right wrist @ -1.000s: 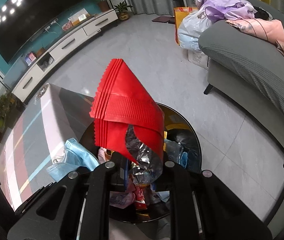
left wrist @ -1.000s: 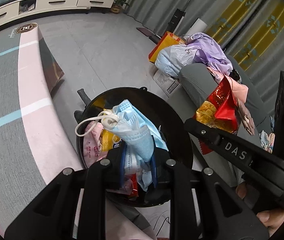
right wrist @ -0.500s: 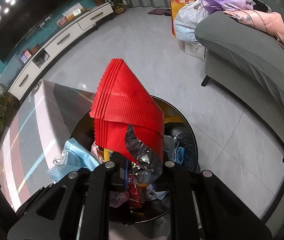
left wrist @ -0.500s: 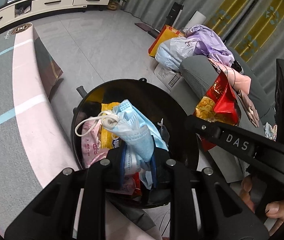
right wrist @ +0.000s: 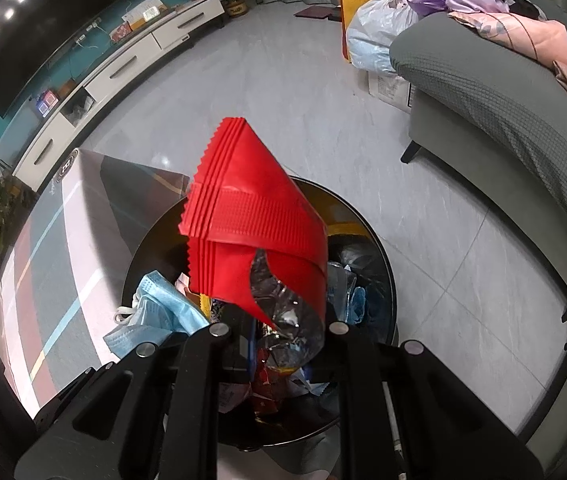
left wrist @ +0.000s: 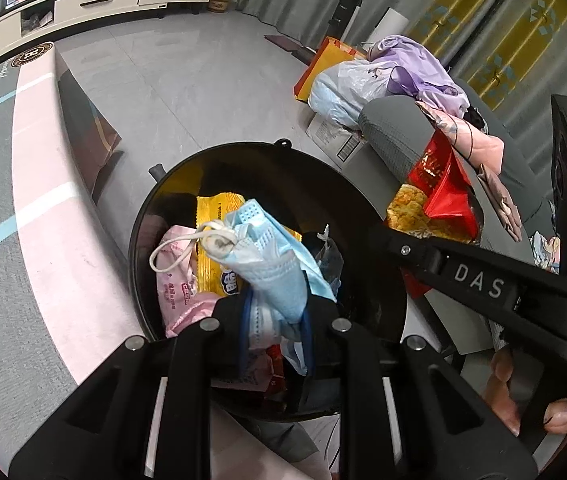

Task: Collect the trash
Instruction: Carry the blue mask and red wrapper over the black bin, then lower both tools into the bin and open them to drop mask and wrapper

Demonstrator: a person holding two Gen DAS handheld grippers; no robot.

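My left gripper (left wrist: 275,322) is shut on a crumpled blue face mask (left wrist: 271,252) and holds it over the round black trash bin (left wrist: 347,184). The mask also shows in the right wrist view (right wrist: 155,312). My right gripper (right wrist: 279,326) is shut on a red snack bag (right wrist: 251,236) with a foil lining, held above the same bin (right wrist: 379,248). The bag also shows in the left wrist view (left wrist: 439,196). The bin holds a yellow wrapper (left wrist: 219,248), a pink packet (left wrist: 175,280) and other trash.
A grey sofa (right wrist: 503,112) with clothes piled on it stands to the right. Bags (left wrist: 339,80) and a cardboard box sit on the tiled floor by its end. A pink and grey rug (left wrist: 23,208) lies left. A white TV cabinet (right wrist: 123,68) lines the far wall.
Both grippers have moved closer over the bin with their loads. The bin looks larger and more centred, and more of its contents show. Both grips are unchanged.
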